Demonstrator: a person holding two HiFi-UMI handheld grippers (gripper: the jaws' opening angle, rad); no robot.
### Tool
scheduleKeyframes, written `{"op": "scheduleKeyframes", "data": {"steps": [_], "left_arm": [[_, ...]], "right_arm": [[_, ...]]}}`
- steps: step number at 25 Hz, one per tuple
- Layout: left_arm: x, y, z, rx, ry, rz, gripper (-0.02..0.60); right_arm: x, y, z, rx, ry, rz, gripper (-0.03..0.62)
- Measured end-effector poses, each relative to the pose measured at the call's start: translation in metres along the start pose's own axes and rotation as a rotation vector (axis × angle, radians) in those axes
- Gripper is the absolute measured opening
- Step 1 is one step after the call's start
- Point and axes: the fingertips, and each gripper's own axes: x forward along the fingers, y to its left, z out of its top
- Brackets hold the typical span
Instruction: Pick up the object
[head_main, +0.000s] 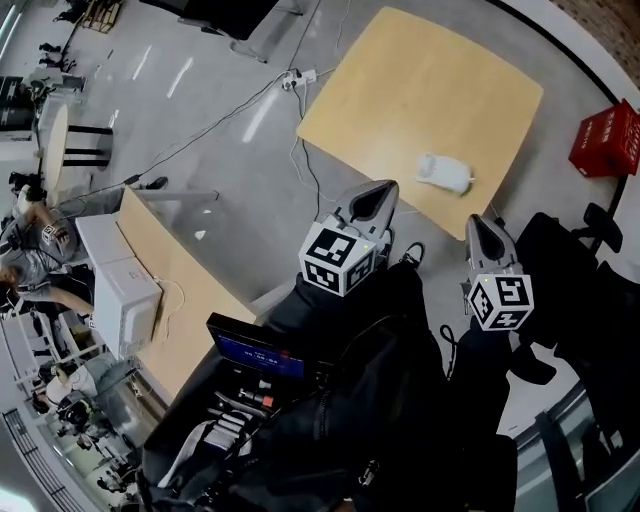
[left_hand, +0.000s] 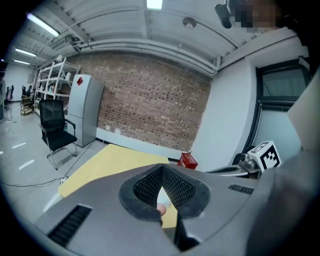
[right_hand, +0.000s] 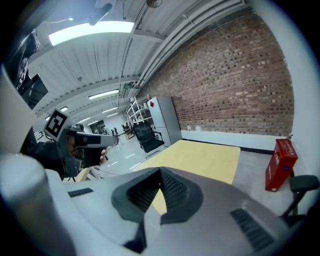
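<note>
White object (head_main: 445, 172) on wooden table (head_main: 400, 90), left gripper (head_main: 376, 197) jaws together, right gripper (head_main: 482, 228) jaws together

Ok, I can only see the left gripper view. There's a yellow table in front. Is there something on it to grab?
Observer: Yes. The head view shows a small white object lying on the table, near the edge closest to the grippers.
Operator: Is the other grabber holding anything?
Observer: No. In its own view the right gripper has its jaws together with nothing between them.
Operator: Are we touching the white thing?
Observer: No. From above, the left gripper and the right one are both clearly apart from it.
</note>
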Motion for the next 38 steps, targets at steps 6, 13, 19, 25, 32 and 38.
{"op": "scheduleKeyframes", "data": {"steps": [6,13,19,25,32,38], "left_arm": [[0.035,0.03,-0.027,-0.041,0.098,-0.013,0.0],[0.063,0.049,-0.055,-0.098,0.18,-0.017,0.0],[0.063,0.07,-0.077,-0.134,0.213,-0.001,0.0],[0.053,0.086,-0.093,-0.165,0.231,0.027,0.0],[0.046,0.102,-0.103,-0.19,0.243,0.056,0.0],[0.041,0.111,-0.113,-0.201,0.245,0.079,0.0]], "right_arm": [[0.04,-0.015,-0.006,-0.135,0.105,-0.011,0.005],[0.079,-0.021,-0.028,-0.31,0.247,0.076,0.005],[0.13,-0.02,-0.055,-0.445,0.358,0.191,0.008],[0.179,-0.022,-0.08,-0.594,0.479,0.289,0.172],[0.228,-0.029,-0.113,-0.884,0.662,0.363,0.293],[0.248,-0.036,-0.148,-0.948,0.804,0.402,0.314]]}}
